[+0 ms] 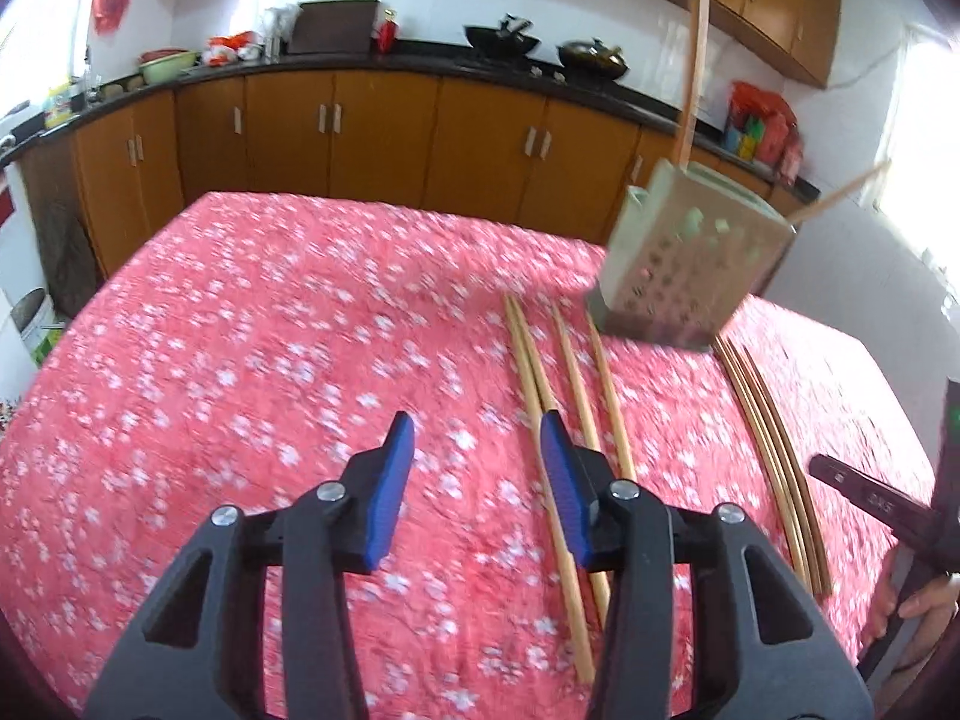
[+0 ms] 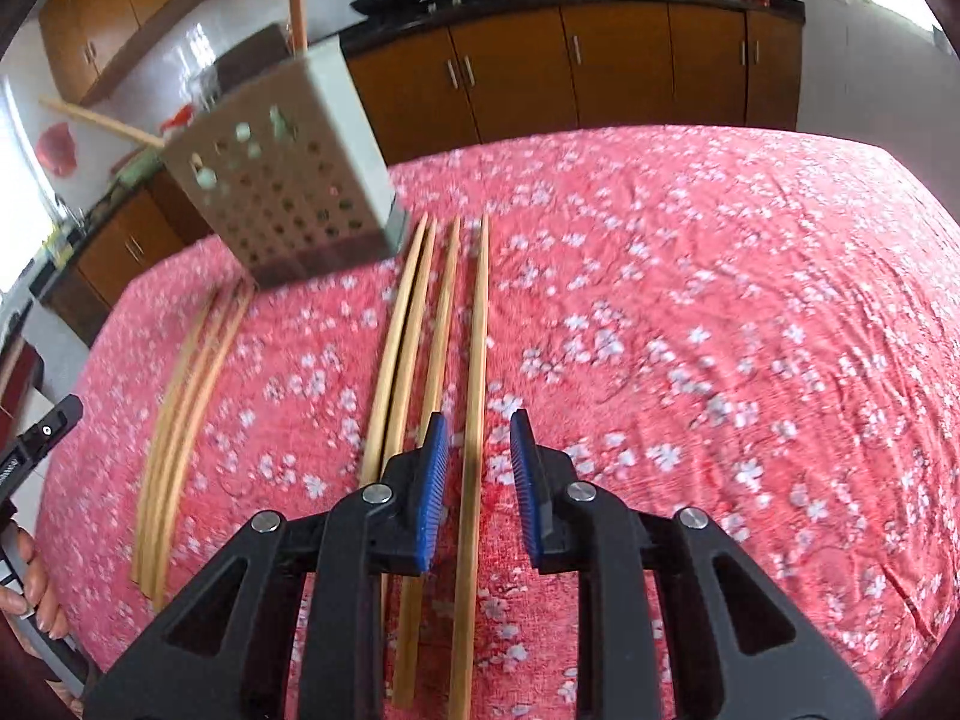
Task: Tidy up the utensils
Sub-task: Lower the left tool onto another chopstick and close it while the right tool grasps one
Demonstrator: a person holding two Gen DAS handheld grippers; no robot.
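Note:
Several bamboo chopsticks (image 1: pixel 591 372) lie side by side on the pink floral tablecloth (image 1: pixel 240 330). A tighter bundle of chopsticks (image 1: pixel 771 444) lies to their right. Behind them stands a grey perforated holder (image 1: pixel 684 264) with two chopsticks (image 1: pixel 693 78) sticking out. My left gripper (image 1: pixel 477 420) is open over bare cloth, its right finger beside the leftmost sticks. My right gripper (image 2: pixel 479 417) is open, and the rightmost chopstick (image 2: pixel 478 312) runs between its pads without touching them. From the right wrist, the holder (image 2: pixel 288 198) and the bundle (image 2: pixel 180 390) are at left.
Orange kitchen cabinets (image 1: pixel 384 138) under a dark counter with woks (image 1: pixel 501 39) run behind the table. The table's far edge is just past the holder. A hand (image 1: pixel 918 600) on the other gripper's handle shows at the right edge of the left wrist view.

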